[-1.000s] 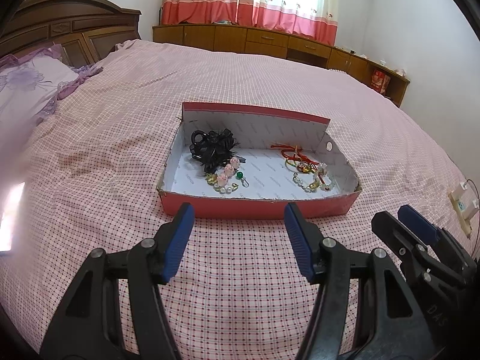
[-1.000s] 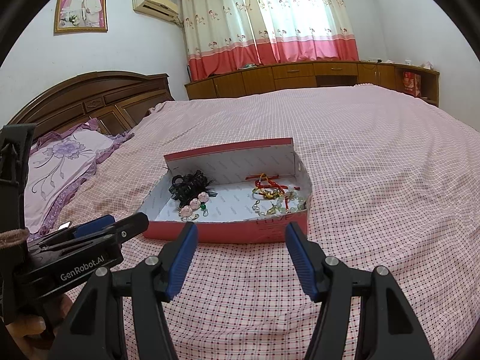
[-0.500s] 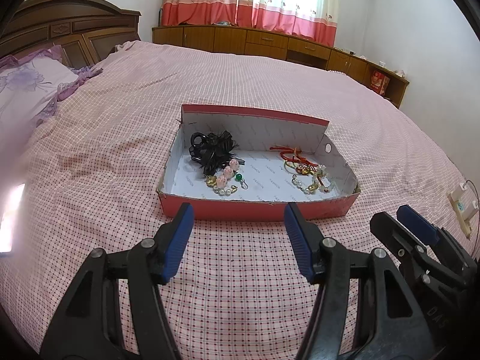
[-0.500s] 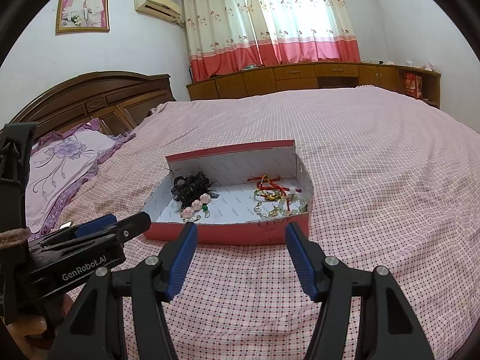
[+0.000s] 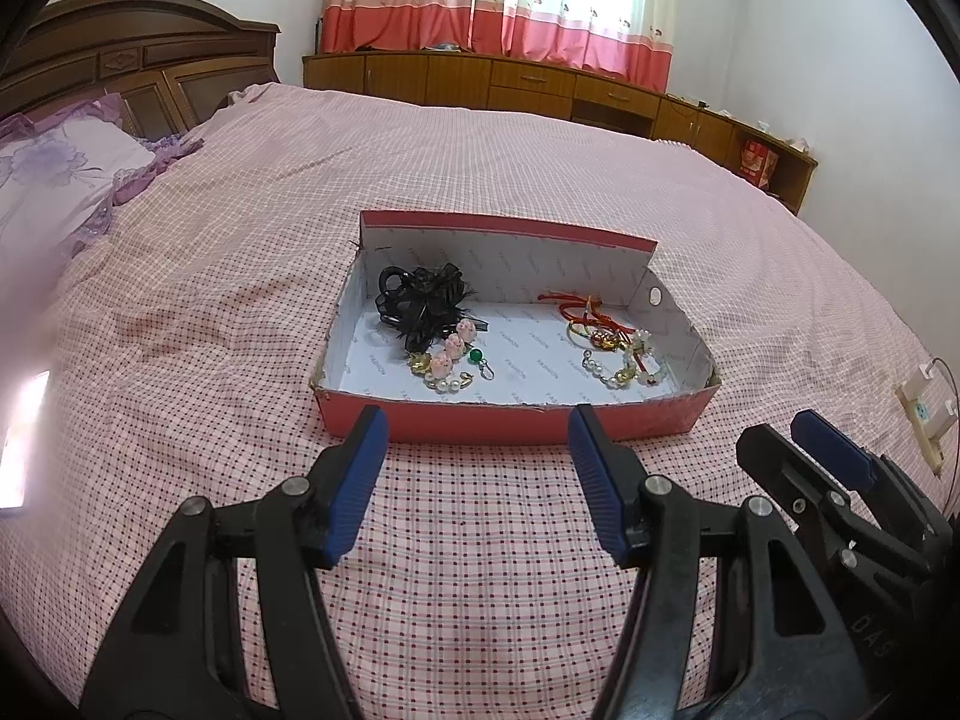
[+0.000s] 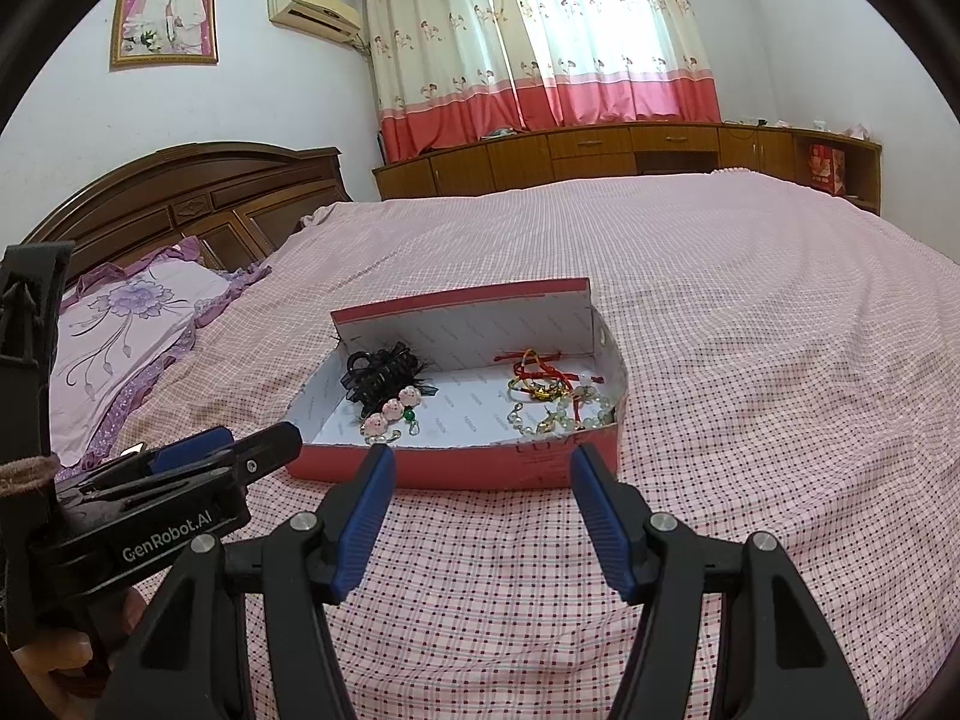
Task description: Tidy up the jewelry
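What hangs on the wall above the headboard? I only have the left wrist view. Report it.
Observer: In the right wrist view, a gold-framed portrait photo hangs above the headboard.
Operator: Name whatever is mounted next to it.
Observer: A wall air conditioner, between the photo and the curtains.
Operator: Now look at my left gripper from the side. Read out any marking.
Observer: The left gripper points toward the red box, and its black body reads "GenRobot.AI" in white.
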`<action>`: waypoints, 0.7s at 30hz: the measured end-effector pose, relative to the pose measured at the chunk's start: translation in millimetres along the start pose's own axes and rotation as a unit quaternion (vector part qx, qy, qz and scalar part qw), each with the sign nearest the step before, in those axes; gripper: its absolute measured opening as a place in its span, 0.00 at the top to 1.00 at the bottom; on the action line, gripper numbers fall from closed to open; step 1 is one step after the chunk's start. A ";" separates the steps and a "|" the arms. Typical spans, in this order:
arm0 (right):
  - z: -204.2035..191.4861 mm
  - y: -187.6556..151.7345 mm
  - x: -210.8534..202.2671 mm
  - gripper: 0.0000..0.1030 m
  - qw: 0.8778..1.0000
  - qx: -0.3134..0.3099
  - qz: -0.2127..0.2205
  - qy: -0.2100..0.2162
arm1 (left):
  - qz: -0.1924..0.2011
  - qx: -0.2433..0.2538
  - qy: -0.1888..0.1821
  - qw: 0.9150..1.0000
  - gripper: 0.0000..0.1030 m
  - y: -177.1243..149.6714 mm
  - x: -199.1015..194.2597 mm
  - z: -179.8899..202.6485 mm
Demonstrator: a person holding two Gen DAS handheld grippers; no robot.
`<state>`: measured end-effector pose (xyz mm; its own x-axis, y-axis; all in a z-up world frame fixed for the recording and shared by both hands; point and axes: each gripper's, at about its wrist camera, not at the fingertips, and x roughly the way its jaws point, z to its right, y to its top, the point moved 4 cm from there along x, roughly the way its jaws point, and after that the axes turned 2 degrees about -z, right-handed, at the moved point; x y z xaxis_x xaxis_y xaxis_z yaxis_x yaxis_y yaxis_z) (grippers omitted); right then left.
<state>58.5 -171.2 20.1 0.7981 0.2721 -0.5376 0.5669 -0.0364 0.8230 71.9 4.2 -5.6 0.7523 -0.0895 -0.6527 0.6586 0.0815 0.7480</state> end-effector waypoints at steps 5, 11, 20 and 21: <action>-0.8 -0.2 0.3 0.39 1.000 0.000 -0.001 0.000 | 0.000 0.000 0.001 1.000 0.47 0.2 0.2 0.3; -0.3 0.0 0.4 0.39 1.000 0.001 -0.001 0.001 | -0.001 0.000 0.000 1.000 0.47 0.3 0.7 0.3; -0.1 -0.1 0.5 0.39 1.000 0.001 -0.001 0.001 | -0.001 -0.001 -0.001 1.000 0.47 0.2 1.3 0.4; -0.4 -0.1 0.6 0.39 1.000 0.001 -0.001 0.001 | -0.001 -0.001 0.000 1.000 0.47 0.3 1.3 0.4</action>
<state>58.8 -170.6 19.8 0.7964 0.2741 -0.5392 0.5689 -0.0369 0.8216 73.0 3.7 -6.2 0.7514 -0.0903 -0.6537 0.6597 0.0823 0.7470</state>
